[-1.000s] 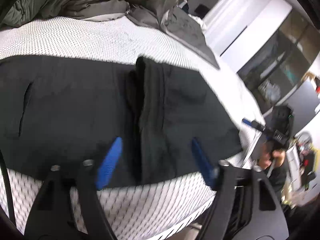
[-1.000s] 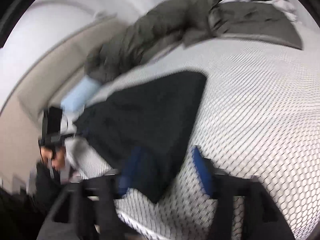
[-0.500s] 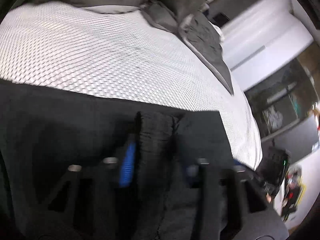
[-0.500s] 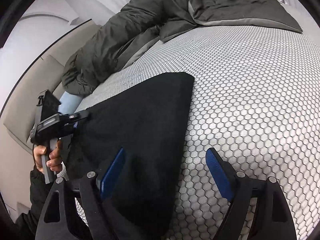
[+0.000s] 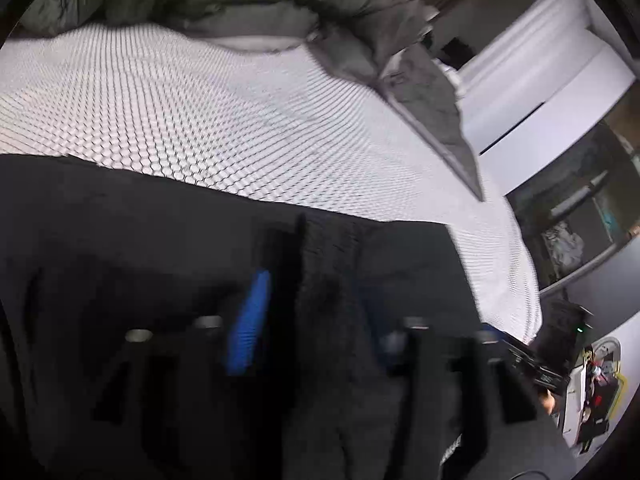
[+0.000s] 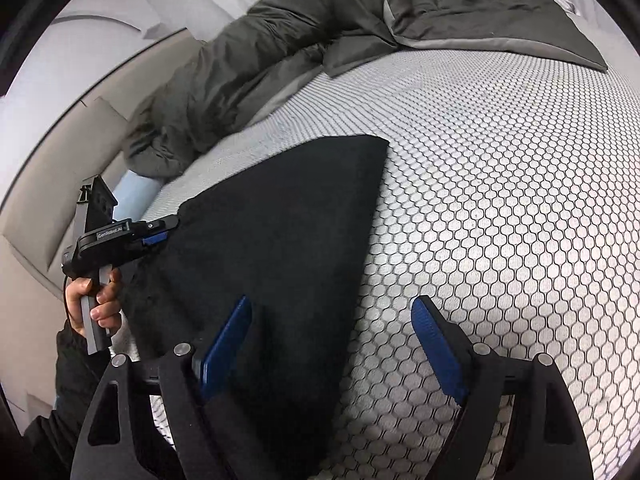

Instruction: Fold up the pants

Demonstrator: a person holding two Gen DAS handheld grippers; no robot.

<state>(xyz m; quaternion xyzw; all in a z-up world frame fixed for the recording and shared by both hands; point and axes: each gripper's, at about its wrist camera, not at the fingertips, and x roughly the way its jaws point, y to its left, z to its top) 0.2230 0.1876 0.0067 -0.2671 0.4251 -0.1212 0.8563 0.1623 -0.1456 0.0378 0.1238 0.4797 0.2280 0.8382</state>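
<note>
Black pants (image 6: 280,240) lay flat on the white bed (image 6: 500,200); left gripper (image 5: 308,316) low over a thick fold, blurry, grip hard to tell; right gripper (image 6: 332,344) wide open, holding nothing.

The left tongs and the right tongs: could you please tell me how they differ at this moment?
The left tongs stand narrower, apparently pinching a bunched ridge of the pants; the right tongs gape wide and hold nothing. The left tongs sit wholly over the pants; the right tongs straddle their edge, one pad over the mattress. Both have blue pads.
</note>
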